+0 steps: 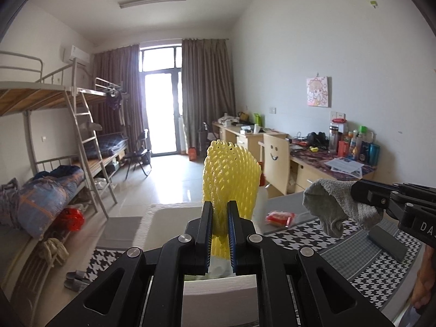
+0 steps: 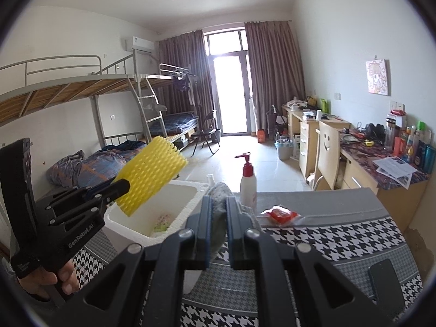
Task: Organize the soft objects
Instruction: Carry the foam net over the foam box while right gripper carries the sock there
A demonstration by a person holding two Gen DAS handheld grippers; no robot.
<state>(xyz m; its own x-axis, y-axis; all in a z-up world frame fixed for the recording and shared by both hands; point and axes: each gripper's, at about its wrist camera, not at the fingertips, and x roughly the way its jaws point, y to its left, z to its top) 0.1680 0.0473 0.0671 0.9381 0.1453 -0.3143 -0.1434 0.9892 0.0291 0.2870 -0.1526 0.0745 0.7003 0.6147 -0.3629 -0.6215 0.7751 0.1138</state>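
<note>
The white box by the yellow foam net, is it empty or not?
Not empty: the right wrist view shows something pale and crumpled at the bottom of the box.

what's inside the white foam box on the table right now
In the white foam box, a small pale bundle with pink and green lies on the floor. The near wall hides the rest.

White-walled dorm room: metal bunk beds (image 2: 114, 103) left, wooden desks (image 2: 354, 152) right, brown curtains (image 1: 207, 81) framing bright balcony door (image 1: 160, 109)

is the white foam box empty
No, the white foam box has a small pale green and pink item lying at its bottom.
</note>
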